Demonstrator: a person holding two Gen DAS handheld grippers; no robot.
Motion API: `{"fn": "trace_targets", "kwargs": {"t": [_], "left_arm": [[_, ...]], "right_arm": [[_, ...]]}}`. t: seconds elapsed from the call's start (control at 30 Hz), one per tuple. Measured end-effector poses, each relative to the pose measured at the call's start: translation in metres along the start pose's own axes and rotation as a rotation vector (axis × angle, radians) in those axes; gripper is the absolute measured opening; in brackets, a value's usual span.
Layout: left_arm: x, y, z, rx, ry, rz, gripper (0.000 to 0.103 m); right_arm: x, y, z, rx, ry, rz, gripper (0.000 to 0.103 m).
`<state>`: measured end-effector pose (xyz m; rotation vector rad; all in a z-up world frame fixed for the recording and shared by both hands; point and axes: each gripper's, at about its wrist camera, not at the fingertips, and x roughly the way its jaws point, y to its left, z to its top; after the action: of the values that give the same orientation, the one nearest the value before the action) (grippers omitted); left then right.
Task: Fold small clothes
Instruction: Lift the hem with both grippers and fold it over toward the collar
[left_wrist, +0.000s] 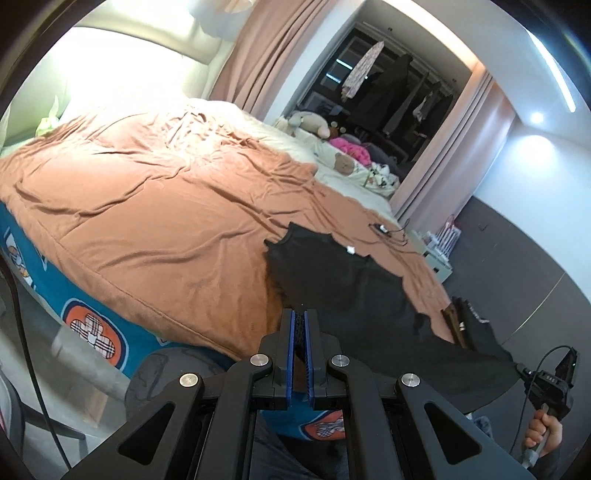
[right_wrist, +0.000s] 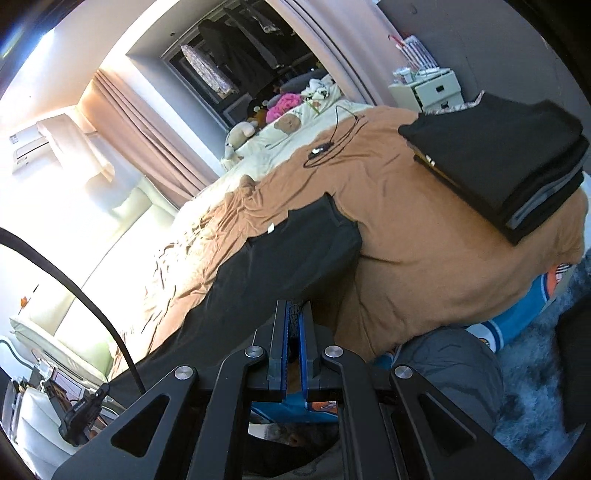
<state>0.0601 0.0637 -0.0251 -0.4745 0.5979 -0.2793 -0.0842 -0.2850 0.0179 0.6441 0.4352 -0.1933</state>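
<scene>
Bedroom with a wide bed under a rust-brown cover (left_wrist: 155, 206), curtains and an open wardrobe behind. Black garment (left_wrist: 332, 273) is my work piece: its far end with a small white label (left_wrist: 350, 250) lies flat on the cover near the bed's near edge, and the rest hangs stretched in the air toward me. My left gripper (left_wrist: 300, 325) has its blue pads drawn narrow with dark cloth pinched between them; my right gripper (right_wrist: 294, 314) is likewise closed down on a fold of the same garment, so I hold one hem at two corners. From the left camera I see the cloth span across to the right tool and the hand (left_wrist: 543, 432) gripping it. Risks as I judge them: each pinch looks shallow, near the very edge of the fabric, and a sharp pull could slip a corner out and drop that side over the bed edge. Uneven tension between the two hands would skew the fold line. Dragging rather than lifting could ruck up the cover beneath and carry the far end out of square. Beyond the garment, a thin black cable (right_wrist: 334, 142) with a small device lies on the cover just past the label; sliding the cloth forward could snag it. Stack of folded dark clothes (right_wrist: 498, 158) sits to the right, well apart, and a wide swing of the right hand might topple it.
</scene>
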Motion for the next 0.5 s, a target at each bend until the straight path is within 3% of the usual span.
{"fn": "trace_targets", "kwargs": {"t": [0.3,0.5], "left_arm": [[-0.024,-0.005,0.01,-0.013,-0.073,-0.072,0.005],[-0.04,-0.02,0.017,0.011,-0.111,-0.064,0.005]], "right_arm": [[-0.021,0.02,-0.002,-0.018,-0.023,0.004,0.001],[-0.024,0.014,-0.003,-0.034,-0.055,0.041,0.001]]}}
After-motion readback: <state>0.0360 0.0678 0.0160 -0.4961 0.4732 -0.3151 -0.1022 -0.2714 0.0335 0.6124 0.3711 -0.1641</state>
